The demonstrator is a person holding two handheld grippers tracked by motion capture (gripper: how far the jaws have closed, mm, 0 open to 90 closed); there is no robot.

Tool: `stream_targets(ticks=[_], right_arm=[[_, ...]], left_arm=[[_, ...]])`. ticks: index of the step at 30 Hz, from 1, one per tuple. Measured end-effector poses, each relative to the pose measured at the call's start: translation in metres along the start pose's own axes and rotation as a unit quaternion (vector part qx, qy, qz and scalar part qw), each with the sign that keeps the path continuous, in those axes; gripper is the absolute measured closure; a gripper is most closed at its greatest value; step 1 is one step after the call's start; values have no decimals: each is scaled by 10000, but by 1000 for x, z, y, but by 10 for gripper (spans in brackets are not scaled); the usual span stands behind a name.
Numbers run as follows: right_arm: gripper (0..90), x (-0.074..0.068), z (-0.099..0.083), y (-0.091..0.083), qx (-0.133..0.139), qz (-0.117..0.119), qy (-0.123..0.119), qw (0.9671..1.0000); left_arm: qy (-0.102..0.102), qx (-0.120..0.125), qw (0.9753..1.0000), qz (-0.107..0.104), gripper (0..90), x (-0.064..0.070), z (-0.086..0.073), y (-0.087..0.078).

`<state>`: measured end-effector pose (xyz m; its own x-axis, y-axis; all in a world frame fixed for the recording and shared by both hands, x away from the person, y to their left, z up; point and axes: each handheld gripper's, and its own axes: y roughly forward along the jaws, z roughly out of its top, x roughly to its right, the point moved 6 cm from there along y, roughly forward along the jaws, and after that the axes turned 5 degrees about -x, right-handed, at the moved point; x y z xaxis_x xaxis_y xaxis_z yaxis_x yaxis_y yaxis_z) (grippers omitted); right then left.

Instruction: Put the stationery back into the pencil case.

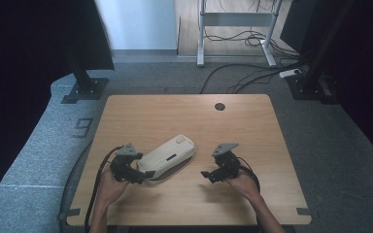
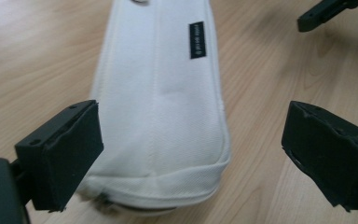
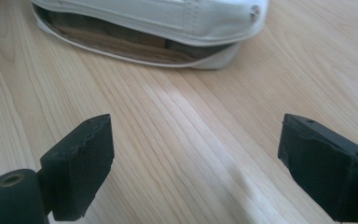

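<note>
White fabric pencil case (image 2: 163,107) lying mid-table, unzipped along one side. Soft, light, likely saggy; best pinched at near end seam. Left gripper (image 2: 191,154) spread around that end; right gripper (image 3: 196,163) spread, apart.

Left gripper (image 1: 143,175) sat lower left of centre, jaws spread; right gripper (image 1: 205,173) lower centre-right, jaws spread.

Floor mark (image 1: 82,127): "9"; pouch label (image 2: 197,40) unreadable
</note>
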<state>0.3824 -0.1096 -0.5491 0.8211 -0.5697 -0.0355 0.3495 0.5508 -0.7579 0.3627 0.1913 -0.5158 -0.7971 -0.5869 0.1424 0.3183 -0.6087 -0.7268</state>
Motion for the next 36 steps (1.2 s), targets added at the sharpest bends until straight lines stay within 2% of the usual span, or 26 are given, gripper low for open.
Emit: stream_targets(ticks=[7, 14, 18, 26, 36], right_arm=[[85, 8, -11, -16, 21, -172, 35, 9998], [76, 19, -26, -28, -22, -293, 166, 9994], [60, 24, -37, -33, -37, -412, 247, 9988], [24, 34, -59, -37, -112, -599, 411, 9973], [0, 41, -79, -39, -1, -726, 665, 9951]], left_arm=[[-107, 87, 9994, 315, 25, -12, -9, -18], [-170, 45, 9987, 478, 23, -19, -19, -27], [-218, -44, 9981, 575, 22, -24, -27, -25], [-332, -204, 9977, 559, 6, -34, -46, -17], [-446, -482, 9958, 633, 0, -45, -69, -5]])
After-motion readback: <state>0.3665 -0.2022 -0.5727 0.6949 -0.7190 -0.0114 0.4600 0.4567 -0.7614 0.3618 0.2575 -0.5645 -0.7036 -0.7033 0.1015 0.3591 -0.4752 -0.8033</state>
